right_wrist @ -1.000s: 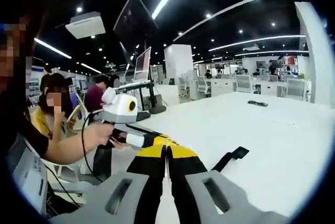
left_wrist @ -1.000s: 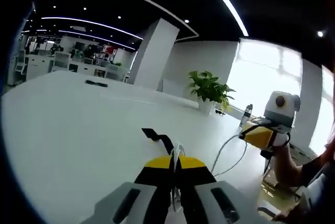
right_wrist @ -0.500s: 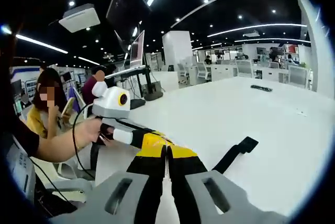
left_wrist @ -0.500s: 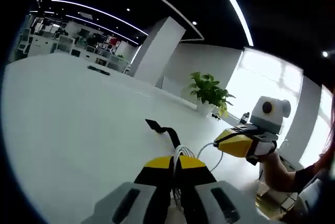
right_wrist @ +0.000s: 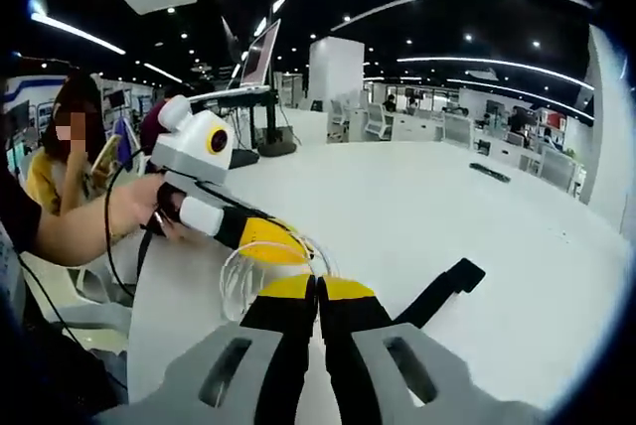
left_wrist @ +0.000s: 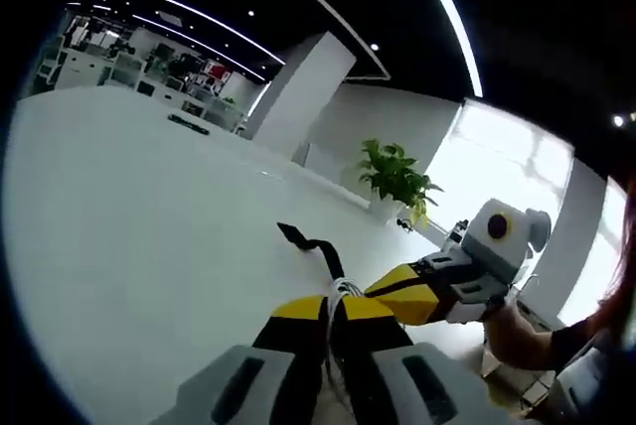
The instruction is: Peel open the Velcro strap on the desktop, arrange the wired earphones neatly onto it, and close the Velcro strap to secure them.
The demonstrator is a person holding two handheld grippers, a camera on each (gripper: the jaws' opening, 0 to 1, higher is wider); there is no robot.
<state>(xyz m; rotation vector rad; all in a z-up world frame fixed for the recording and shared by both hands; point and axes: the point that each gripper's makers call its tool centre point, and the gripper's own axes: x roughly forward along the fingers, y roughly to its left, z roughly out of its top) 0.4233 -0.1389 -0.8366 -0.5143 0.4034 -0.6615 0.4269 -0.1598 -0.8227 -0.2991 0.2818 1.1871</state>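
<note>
A black Velcro strap lies open on the white desktop, just beyond my left gripper. That gripper is shut on the white earphone cable, which bunches at its yellow tips. My right gripper comes in from the right, its tip almost touching the left one. In the right gripper view, my right gripper is shut, with the earphone cable looping at its tips. The left gripper, held by a hand, meets it from the left. The strap lies to the right.
A potted plant stands at the desk's far edge by a white pillar. A small dark object lies far off on the desktop. In the right gripper view, seated people and monitors on stands are at the left.
The right gripper has moved in to the left gripper's tips. The cable, stretched between them before, now hangs in slack loops. Both views have shifted with the hands.
</note>
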